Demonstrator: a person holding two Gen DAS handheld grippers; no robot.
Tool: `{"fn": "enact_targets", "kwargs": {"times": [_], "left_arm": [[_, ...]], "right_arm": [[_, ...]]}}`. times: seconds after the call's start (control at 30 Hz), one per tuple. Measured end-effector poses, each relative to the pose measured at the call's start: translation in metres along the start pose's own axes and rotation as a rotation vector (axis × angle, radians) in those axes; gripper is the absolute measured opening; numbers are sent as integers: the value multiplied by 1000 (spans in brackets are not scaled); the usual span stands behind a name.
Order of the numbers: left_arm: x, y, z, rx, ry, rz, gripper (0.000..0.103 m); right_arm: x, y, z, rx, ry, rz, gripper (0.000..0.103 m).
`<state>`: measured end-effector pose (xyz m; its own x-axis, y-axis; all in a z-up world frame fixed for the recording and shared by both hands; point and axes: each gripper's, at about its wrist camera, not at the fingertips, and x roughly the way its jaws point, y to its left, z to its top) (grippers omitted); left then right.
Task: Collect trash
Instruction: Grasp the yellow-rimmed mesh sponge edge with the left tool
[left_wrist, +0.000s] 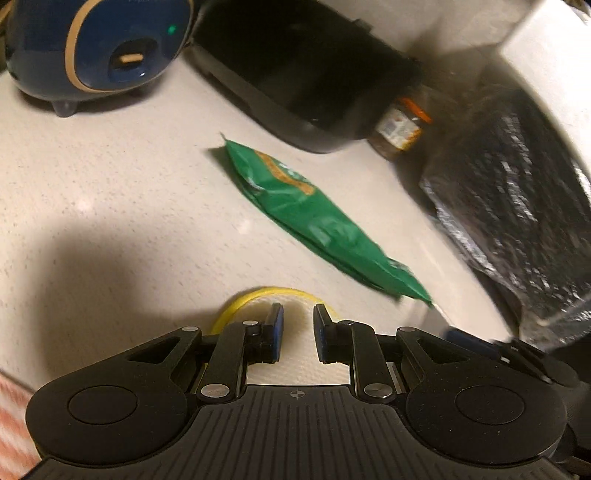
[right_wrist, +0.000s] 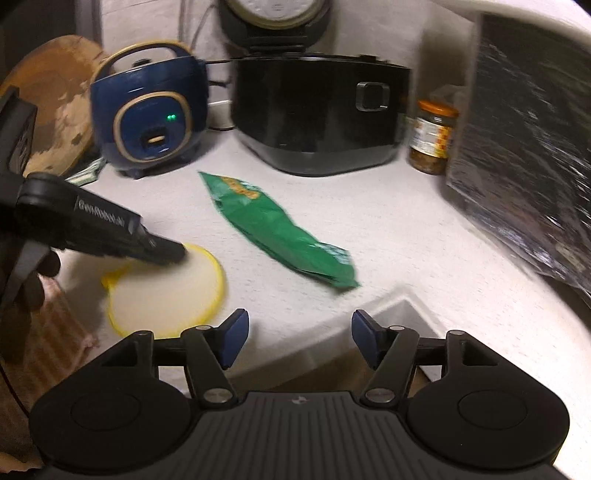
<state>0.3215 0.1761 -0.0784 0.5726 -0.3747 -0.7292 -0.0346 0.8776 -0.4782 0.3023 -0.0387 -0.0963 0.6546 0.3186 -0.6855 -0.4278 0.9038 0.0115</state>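
The green wrapper (right_wrist: 275, 230) lies flat mid-table, its long axis slanting from the blue cooker (right_wrist: 147, 110) toward the table's near edge. Its near end lies just ahead of the right tongs (right_wrist: 297, 334), which stand apart and empty. The left tongs (left_wrist: 298, 325), narrowly apart, holding nothing, hover over the yellow-rimmed lid (right_wrist: 166, 291) beside it.

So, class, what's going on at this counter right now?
A person is clearing trash with two handheld grippers. The left gripper is over the round white lid with a yellow rim; whether it grips it is unclear. The right gripper is open and empty, aimed at the crumpled green snack wrapper lying on the white counter, untouched, before the black cooker.
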Motion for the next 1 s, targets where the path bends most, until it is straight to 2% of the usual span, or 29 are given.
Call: {"fn": "enact_targets", "kwargs": {"times": [0.13,0.23,0.37,0.53,0.7,0.87,1.0], "left_arm": [[-25,2,-4,1,-73,32,22],[-37,13,-6,-5,-95,74,22],[-38,37,-7,-47,-84,91,21],[-22,50,-11,-97,-26,46,21],[-13,25,-17,-35,19,-6,22],[-4,-12,-25,77,50,1,27],[-1,-25,-29,103,59,-23,27]], "right_arm": [[5,19,5,-38,-2,75,63],[12,36,5,-82,16,101,62],[25,52,0,-144,53,92,59],[27,50,0,-118,54,105,55],[17,34,-2,-69,42,87,55],[8,8,-10,5,42,43,55],[1,-11,-16,66,45,17,55]]}}
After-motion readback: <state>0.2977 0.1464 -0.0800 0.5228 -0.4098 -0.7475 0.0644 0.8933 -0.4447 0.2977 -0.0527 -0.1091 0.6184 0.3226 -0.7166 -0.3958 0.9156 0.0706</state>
